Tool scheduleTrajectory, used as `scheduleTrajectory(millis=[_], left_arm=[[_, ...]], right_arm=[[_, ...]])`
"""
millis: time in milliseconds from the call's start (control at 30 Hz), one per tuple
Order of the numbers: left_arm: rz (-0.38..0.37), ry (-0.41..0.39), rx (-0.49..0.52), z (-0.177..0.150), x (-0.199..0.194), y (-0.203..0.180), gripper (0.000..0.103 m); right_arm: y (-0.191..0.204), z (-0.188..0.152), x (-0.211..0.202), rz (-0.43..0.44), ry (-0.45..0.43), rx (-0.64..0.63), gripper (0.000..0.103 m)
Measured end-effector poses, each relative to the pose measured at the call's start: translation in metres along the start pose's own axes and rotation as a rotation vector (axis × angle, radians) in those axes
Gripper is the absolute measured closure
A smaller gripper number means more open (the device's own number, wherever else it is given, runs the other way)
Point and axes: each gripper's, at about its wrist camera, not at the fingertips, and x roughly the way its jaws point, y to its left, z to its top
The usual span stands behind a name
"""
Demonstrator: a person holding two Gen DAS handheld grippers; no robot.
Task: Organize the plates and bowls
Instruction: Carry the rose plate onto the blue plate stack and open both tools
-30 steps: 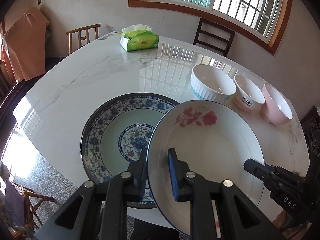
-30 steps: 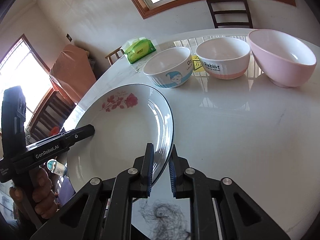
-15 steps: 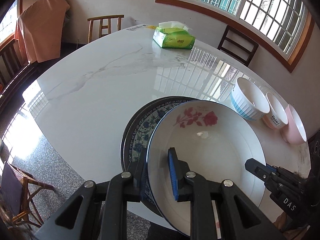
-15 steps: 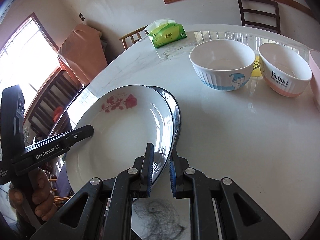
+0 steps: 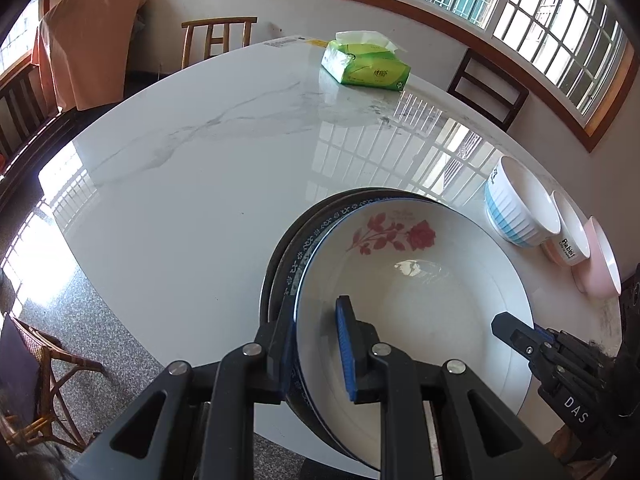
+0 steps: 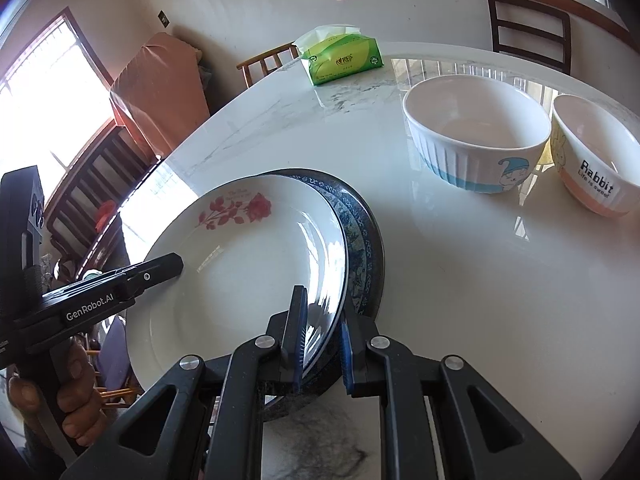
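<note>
A home dining room.

A round white marble bench (image 5: 208, 168) fills the middle of the frame, with wooden dining chairs (image 5: 218, 38) pushed up along its far edge and a green pack of tissues (image 5: 366, 68) near the top centre. A wood-framed grilled window (image 5: 500, 4) curves across the upper right, a cloth-draped piece of furniture (image 5: 86, 36) stands at upper left, and crockery bowls (image 6: 476, 132) sit at right.

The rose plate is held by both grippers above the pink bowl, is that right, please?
Not quite: the rose plate, held by both the left gripper and right gripper, sits over the blue plate, as the right wrist view shows.
</note>
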Motion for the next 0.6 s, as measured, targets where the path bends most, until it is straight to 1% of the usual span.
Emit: scheduleTrajectory(millis=[100,200,300,367,400,500,533,600], left_arm=[[0.010,-0.012,0.010,0.000,-0.001,-0.001,0.083],[0.027,-0.070,0.033,0.001,-0.011,-0.004,0.083],[0.048,-0.117,0.049,0.002,-0.020,-0.008,0.083],[0.050,-0.140,0.052,0.001,-0.025,-0.009,0.083],[0.050,-0.144,0.055,0.000,-0.026,-0.010,0.083],[0.057,-0.147,0.069,-0.003,-0.028,-0.013,0.083],[0.055,-0.142,0.072,-0.004,-0.027,-0.014,0.083],[0.051,-0.136,0.068,-0.006,-0.027,-0.014,0.083]], right_arm=[[0.003,0.000,0.001,-0.011,-0.005,-0.015,0.088],[0.007,0.001,0.000,-0.039,-0.017,-0.041,0.088],[0.005,0.002,0.001,-0.033,-0.021,-0.036,0.088],[0.006,0.002,0.002,-0.034,-0.023,-0.041,0.087],[0.006,0.003,0.002,-0.038,-0.026,-0.047,0.086],[0.015,0.001,0.003,-0.103,-0.056,-0.116,0.085],[0.018,0.001,0.004,-0.115,-0.063,-0.136,0.083],[0.023,-0.001,0.005,-0.145,-0.079,-0.174,0.082]])
